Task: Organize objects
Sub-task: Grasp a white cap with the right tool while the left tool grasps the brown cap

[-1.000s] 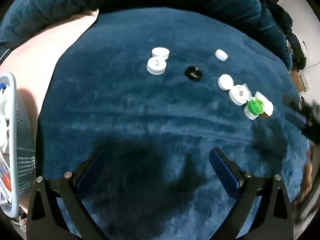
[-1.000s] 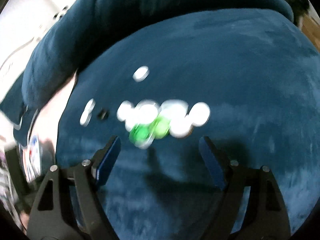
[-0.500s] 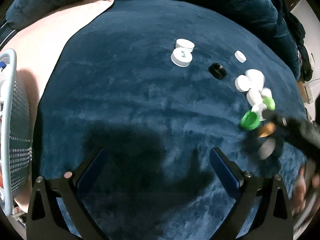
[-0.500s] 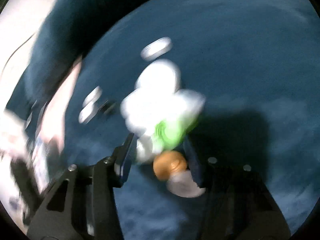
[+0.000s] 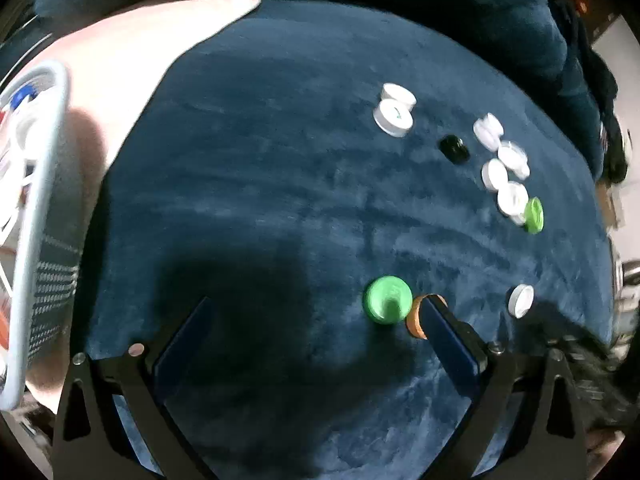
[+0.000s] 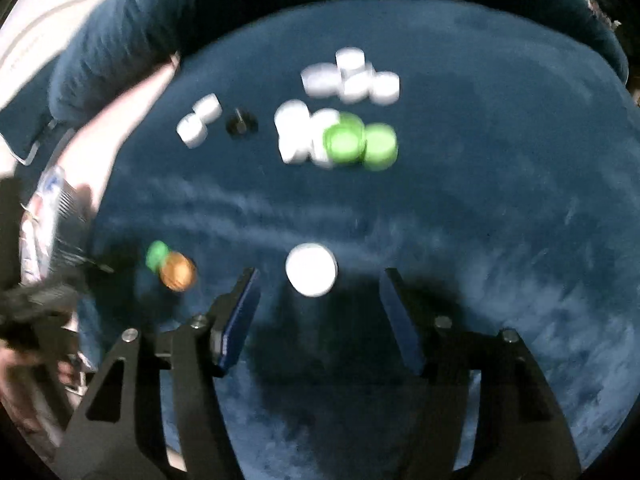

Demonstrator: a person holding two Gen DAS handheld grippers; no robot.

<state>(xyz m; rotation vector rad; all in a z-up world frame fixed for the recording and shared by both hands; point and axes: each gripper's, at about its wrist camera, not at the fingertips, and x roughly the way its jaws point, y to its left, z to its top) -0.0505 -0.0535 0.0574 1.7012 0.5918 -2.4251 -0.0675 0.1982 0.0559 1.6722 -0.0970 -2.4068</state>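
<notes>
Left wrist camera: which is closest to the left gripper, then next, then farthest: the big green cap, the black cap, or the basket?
1. Green cap, near the left gripper's right finger.
2. Black cap, farther up on the right.
3. Basket, far left edge.

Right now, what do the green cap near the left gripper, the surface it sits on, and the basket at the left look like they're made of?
Green cap: probably plastic, with a smooth, evenly coloured, slightly glossy top. Surface: soft dark blue plush fabric, with brushed streaks in the nap. Basket: pale perforated wall and rounded rim; plastic or coated metal, I can't tell which.
</notes>
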